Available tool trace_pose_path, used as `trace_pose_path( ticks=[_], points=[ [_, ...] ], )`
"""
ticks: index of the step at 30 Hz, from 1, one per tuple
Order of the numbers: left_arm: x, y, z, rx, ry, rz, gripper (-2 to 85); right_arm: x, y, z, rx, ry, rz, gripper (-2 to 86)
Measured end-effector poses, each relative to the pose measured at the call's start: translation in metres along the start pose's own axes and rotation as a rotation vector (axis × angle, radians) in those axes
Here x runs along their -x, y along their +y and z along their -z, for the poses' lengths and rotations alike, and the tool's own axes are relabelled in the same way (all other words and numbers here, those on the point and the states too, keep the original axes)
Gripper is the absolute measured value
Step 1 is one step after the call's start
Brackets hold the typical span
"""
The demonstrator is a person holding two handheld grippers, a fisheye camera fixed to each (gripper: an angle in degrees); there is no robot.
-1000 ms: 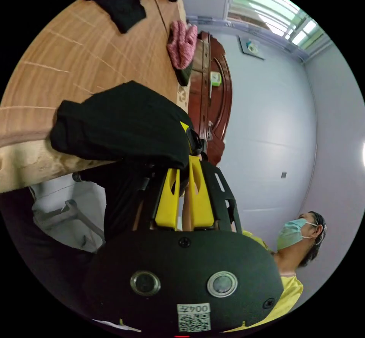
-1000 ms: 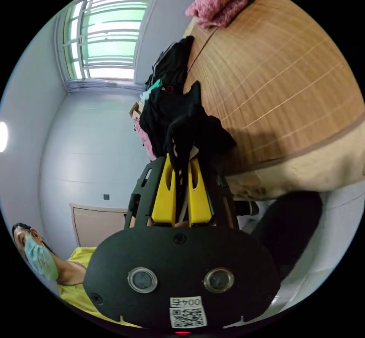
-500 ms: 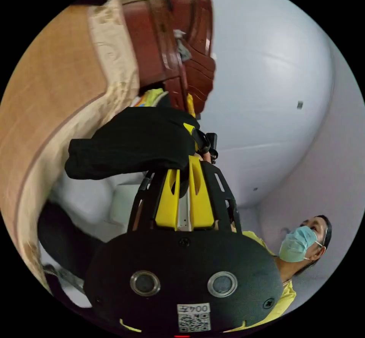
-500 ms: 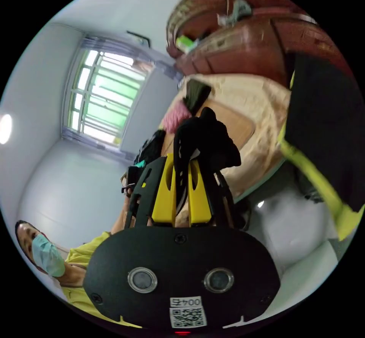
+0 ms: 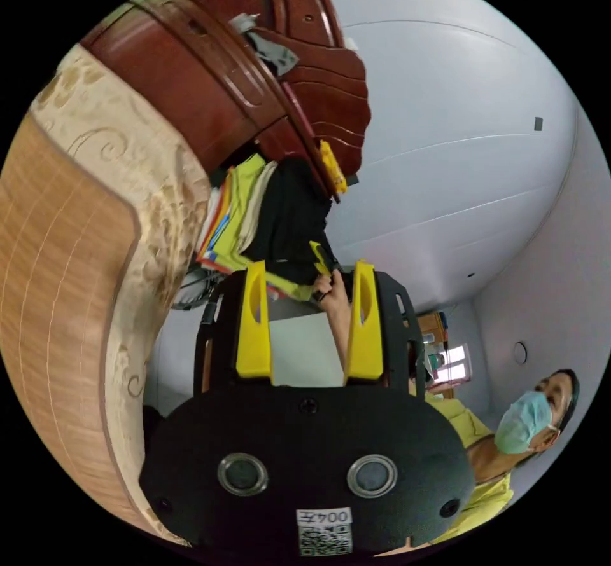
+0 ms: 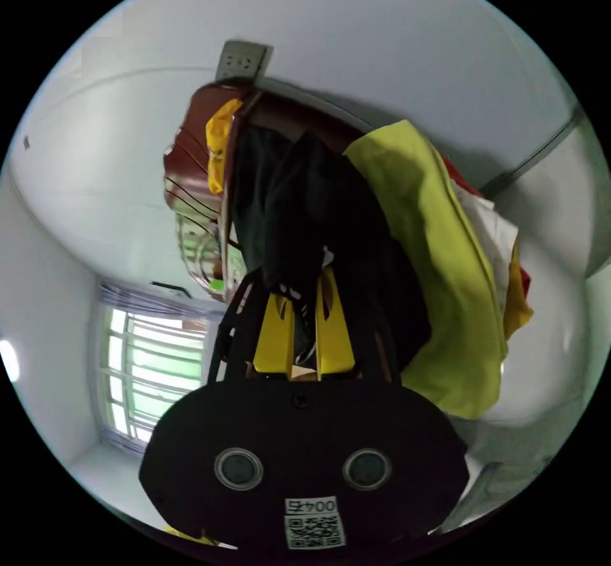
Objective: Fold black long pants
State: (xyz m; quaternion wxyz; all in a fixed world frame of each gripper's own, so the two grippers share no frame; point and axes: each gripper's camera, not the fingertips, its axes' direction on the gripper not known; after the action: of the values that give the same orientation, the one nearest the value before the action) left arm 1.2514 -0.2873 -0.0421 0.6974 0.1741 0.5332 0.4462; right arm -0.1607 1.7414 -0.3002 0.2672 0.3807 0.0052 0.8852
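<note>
Right gripper view, right gripper (image 6: 304, 283) clamping black pants (image 6: 299, 210), left gripper (image 5: 310, 273) spread

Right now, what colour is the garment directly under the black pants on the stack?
Yellow-green garment, directly against the black pants; clearest in the right gripper view.

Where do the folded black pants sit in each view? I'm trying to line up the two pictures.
Left gripper view: the black pants lie just above the open left claw, beside the yellow-green cloth.
Right gripper view: the black pants are at centre, pinched by the right claw.
Shared landmark: the dark red wooden headboard behind the pile.
</note>
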Motion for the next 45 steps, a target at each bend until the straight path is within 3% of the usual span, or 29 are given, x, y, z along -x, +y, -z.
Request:
trace_pose_path(
  ticks=[4, 7, 13, 23, 32, 39, 45],
  points=[
    [0.024, 0.063, 0.054, -0.065, -0.011, 0.072, 17.2, -0.002, -0.016, 0.050, -0.031, -0.074, -0.040, 7.5],
    [0.031, 0.112, 0.101, -0.158, -0.042, 0.112, 16.8, 0.008, -0.013, 0.087, -0.076, -0.056, 0.066, 8.2],
    [0.027, 0.205, 0.171, -0.312, -0.104, 0.154, 15.2, 0.020, -0.013, 0.098, 0.104, -0.049, 0.170, 9.7],
    [0.038, 0.338, 0.206, -0.456, -0.050, 0.229, 14.2, 0.015, 0.001, 0.048, 0.261, 0.040, 0.071, 11.8],
    [0.055, 0.419, 0.225, -0.506, -0.065, 0.254, 13.6, 0.004, 0.023, -0.004, 0.229, -0.015, -0.030, 5.7],
    [0.067, 0.473, 0.233, -0.516, -0.061, 0.260, 13.5, 0.047, 0.074, -0.050, 0.153, -0.023, 0.045, 4.0],
    [0.071, 0.518, 0.232, -0.485, -0.107, 0.250, 13.4, 0.031, 0.124, -0.132, 0.269, 0.181, 0.021, 5.2]
  ],
)
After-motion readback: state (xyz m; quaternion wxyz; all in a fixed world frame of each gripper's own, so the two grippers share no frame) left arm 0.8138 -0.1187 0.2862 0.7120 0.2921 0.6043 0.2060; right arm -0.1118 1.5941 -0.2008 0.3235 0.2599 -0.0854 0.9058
